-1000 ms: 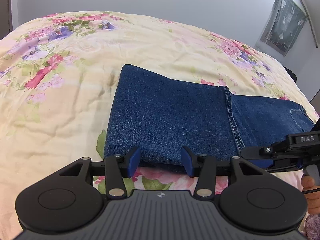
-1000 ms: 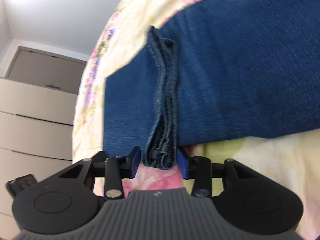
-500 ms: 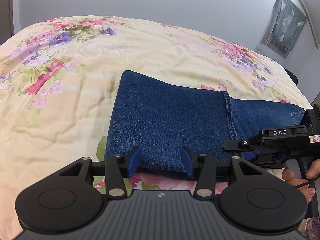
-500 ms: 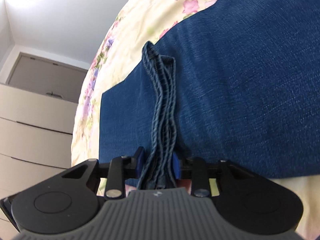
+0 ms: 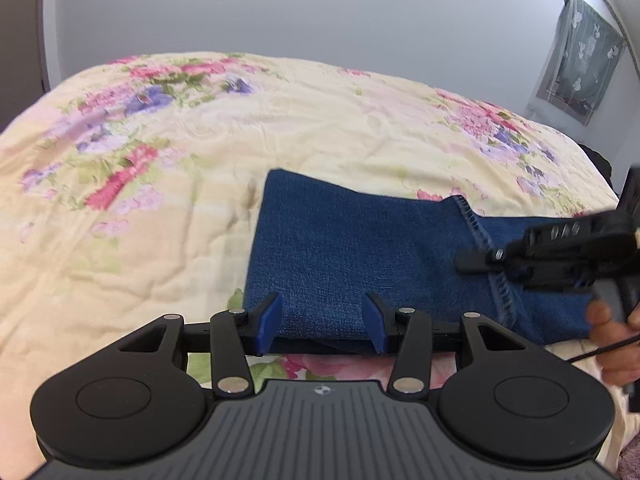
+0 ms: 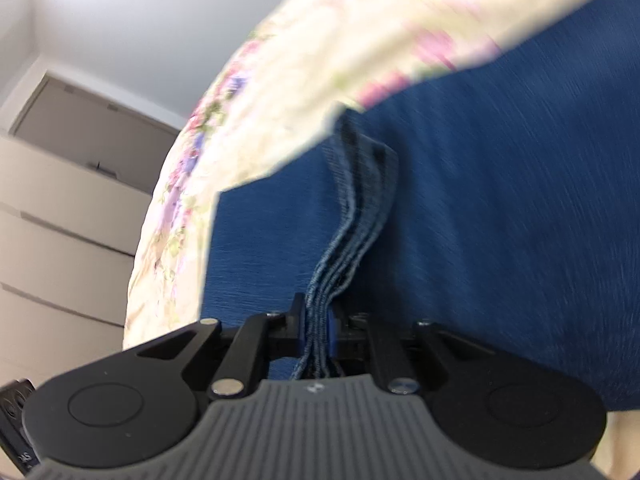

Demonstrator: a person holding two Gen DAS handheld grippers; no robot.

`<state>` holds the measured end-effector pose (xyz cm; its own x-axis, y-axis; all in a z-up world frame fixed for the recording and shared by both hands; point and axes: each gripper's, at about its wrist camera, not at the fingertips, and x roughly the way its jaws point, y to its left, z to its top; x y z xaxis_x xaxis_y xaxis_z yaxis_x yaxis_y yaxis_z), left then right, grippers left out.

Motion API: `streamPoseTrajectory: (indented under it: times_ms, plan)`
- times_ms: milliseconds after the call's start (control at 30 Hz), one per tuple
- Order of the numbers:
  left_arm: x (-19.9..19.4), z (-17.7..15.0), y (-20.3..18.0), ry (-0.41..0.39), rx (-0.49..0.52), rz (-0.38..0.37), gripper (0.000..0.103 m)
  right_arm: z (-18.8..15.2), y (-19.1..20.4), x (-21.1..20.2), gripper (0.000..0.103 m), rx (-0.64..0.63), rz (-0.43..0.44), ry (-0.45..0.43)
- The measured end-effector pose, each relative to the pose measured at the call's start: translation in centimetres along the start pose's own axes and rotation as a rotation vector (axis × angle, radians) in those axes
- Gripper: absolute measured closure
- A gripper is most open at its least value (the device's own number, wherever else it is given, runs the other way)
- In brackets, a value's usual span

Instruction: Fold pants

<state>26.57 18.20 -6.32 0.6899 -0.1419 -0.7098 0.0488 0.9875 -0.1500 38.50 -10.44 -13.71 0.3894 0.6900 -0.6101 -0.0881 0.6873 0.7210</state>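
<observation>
Bedspread (image 5: 280,128) with the flowers carries your folded jeans (image 5: 352,256) near its front edge. Your left gripper (image 5: 323,322) sits spread wide at the fold, while your right gripper (image 6: 316,330) is clamped on the stacked hems (image 6: 352,232).

My left cam sits low at the near edge of the bed (image 5: 168,184), facing across it to the back wall, jeans (image 5: 340,248) close in front. It catches my right gripper (image 5: 476,260) side-on at right. My right cam is rolled, almost on the jeans (image 6: 500,200), facing along the hem toward drawers (image 6: 68,216). Both share jeans and bedspread.
</observation>
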Motion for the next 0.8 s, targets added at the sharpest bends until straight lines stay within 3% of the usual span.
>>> streamPoseTrajectory:
  times_ms: [267, 467, 633, 800]
  plan:
    - [-4.1, 0.5, 0.0, -0.042, -0.037, 0.075, 0.049, 4.5, 14.0, -5.1, 0.098, -0.236, -0.030, -0.082]
    - [-6.1, 1.1, -0.4, -0.070, -0.068, 0.079, 0.049, 8.3, 21.7, -12.7, 0.099, -0.391, -0.083, -0.167]
    - [-5.8, 2.1, -2.3, -0.075, -0.070, 0.053, 0.049, 12.6, 22.7, -21.8, 0.099, -0.444, -0.169, -0.290]
    - [-3.6, 3.2, -6.4, -0.059, -0.033, 0.015, 0.049, 15.9, 17.8, -31.6, 0.099, -0.456, -0.245, -0.375]
